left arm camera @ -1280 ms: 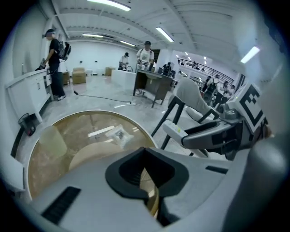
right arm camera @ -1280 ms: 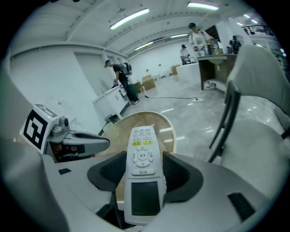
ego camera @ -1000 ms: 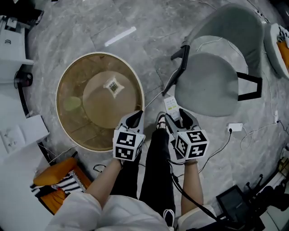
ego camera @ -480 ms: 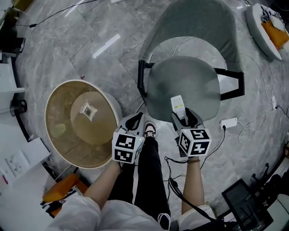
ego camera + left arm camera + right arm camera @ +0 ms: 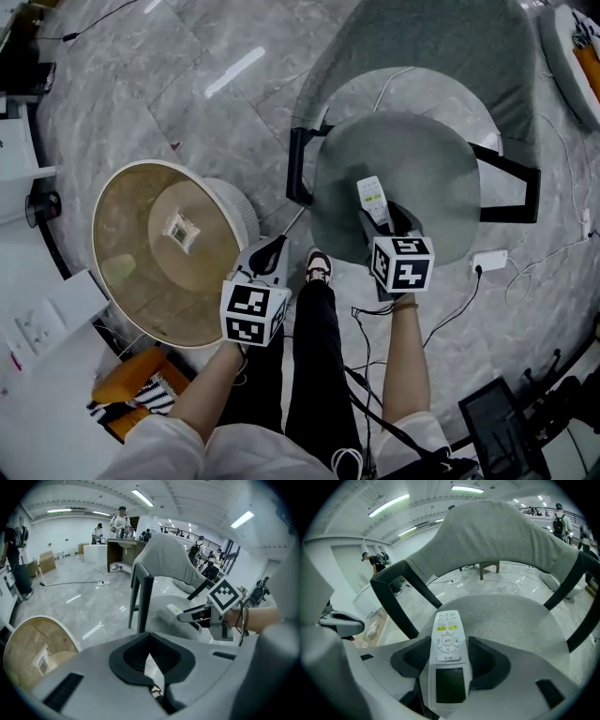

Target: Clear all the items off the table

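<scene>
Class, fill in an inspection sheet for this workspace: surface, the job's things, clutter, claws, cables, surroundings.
surface: grey chair seat, directly below the remote control.
job's things: remote control, held above the seat.
clutter: round beige basket on the floor beside the chair.
claws: right claw shut on the remote control; left claw shut, nothing in it.
cables: white adapter with its lead on the floor; black cable by the person's feet.
surroundings: grey marbled floor; people stand far off.

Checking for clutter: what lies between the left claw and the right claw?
In the head view, only the person's dark-trousered leg and shoe lie between the left claw and the right claw, which grips the remote.
</scene>
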{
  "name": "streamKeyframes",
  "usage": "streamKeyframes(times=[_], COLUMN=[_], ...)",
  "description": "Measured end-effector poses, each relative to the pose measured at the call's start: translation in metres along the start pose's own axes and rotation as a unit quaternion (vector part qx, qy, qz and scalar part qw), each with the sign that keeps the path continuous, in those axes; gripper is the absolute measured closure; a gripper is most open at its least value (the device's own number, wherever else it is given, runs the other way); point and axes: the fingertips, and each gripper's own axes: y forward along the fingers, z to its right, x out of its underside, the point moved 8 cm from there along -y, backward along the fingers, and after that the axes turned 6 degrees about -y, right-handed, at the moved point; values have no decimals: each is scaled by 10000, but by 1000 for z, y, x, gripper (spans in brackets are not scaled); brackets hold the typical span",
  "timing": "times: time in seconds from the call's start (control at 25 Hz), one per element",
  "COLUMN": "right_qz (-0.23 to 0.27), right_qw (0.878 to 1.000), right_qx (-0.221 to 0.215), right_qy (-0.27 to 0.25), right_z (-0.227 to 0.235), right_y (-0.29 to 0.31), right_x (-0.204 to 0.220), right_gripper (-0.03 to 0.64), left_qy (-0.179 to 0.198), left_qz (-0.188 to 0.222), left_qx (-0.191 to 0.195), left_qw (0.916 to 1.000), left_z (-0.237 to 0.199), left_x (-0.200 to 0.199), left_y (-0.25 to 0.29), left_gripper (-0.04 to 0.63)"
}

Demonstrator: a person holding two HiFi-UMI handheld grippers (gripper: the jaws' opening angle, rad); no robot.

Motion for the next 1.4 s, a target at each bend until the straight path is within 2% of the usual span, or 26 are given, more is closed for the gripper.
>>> streamKeyframes(times=[0.16, 0.4, 0.56, 0.84, 1.04, 1.2, 1.32, 1.4], right_qz=[-279, -431, -144, 59, 193, 358, 383, 390], right_qw=[9995, 9987, 9994, 9986, 9989, 9980, 9953, 9912], right_qx=[85, 269, 328, 527, 380, 74, -240, -508], right_qy=[-96, -81, 30, 66, -178, -516, -852, -1156], right_z=[0, 2, 0, -29, -90, -170, -247, -302], right_y=[21, 39, 32, -4, -26, -31, -29, -28], right_x=[8, 16, 11, 2, -6, -11, -11, -13], right_gripper=[348, 345, 325, 345, 481, 565, 591, 592], left_qy=[-121, -220, -310, -643, -934, -1244, -1566, -1832], left_qz=[-5, 52, 101, 342, 658, 873, 995, 1100], left_qx=[-110, -119, -123, -255, -465, -736, -1067, -1347], left_qw=[9999, 9997, 9994, 9970, 9924, 9856, 9768, 9676], left_z=[-9, -14, -16, -31, -57, -95, -135, -161], left_x=[1, -2, 2, 14, 25, 53, 88, 113], left_y=[1, 9, 6, -26, -70, -120, -171, -208], left_gripper=[588, 588, 588, 588, 588, 588, 588, 588])
